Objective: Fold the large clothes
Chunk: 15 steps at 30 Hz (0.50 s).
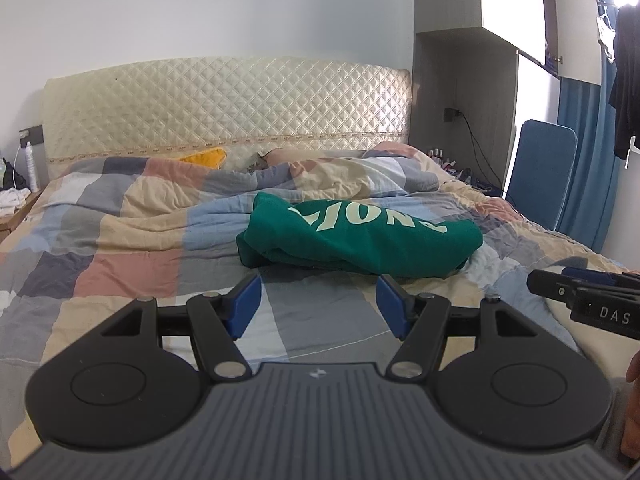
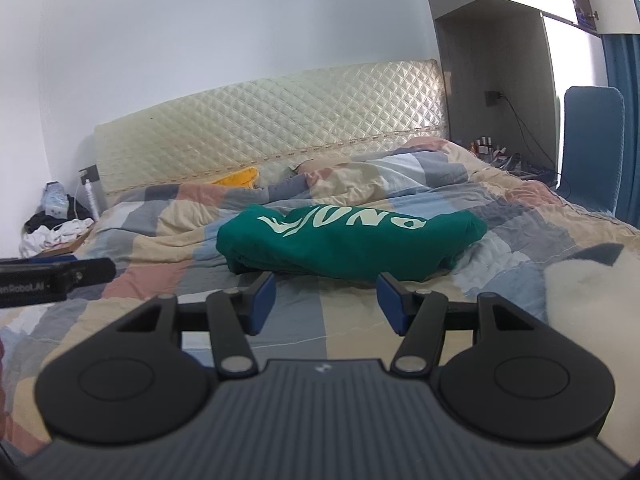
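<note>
A green garment (image 1: 360, 236) with pale lettering lies folded into a thick bundle on the patchwork quilt (image 1: 132, 248), in the middle of the bed. My left gripper (image 1: 318, 306) hovers just short of its near edge, open, with only quilt between the blue pads. In the right wrist view the same green garment (image 2: 352, 240) lies ahead, and my right gripper (image 2: 326, 304) stands open just before its near edge, nothing between its fingers. The right gripper's tip (image 1: 560, 286) shows at the right edge of the left wrist view; the left gripper's tip (image 2: 60, 274) shows at the left edge of the right wrist view.
A quilted cream headboard (image 1: 228, 108) backs the bed, with pillows and a yellow item (image 1: 206, 157) under it. A blue chair (image 1: 540, 172) and a cluttered bedside shelf stand at the right. A nightstand with clothes (image 2: 60, 232) sits at the left. A white plush thing (image 2: 592, 292) lies near right.
</note>
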{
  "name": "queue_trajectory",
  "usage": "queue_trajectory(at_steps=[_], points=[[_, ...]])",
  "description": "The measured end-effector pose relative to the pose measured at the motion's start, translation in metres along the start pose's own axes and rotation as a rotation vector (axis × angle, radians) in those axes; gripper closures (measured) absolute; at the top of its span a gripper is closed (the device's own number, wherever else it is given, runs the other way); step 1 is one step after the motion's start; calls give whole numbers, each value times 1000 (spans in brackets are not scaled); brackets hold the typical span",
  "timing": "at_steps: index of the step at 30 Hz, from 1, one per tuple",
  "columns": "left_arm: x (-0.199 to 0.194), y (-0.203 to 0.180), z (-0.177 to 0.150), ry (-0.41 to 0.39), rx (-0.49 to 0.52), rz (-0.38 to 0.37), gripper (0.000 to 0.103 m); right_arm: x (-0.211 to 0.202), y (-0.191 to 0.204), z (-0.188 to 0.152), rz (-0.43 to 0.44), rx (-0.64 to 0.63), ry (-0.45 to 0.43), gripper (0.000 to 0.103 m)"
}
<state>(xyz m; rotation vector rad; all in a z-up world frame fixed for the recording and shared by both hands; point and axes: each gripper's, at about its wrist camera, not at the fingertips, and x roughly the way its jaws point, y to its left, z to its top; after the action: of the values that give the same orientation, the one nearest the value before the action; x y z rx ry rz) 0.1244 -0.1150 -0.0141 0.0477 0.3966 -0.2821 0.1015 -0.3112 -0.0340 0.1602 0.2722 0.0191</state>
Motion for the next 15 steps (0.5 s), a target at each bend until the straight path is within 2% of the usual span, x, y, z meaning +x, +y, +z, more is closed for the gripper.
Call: queue_trajectory(at_steps=[15], points=[[17,4,-13,40,-21,7,32,6,5,1,-41,-61,11,43]])
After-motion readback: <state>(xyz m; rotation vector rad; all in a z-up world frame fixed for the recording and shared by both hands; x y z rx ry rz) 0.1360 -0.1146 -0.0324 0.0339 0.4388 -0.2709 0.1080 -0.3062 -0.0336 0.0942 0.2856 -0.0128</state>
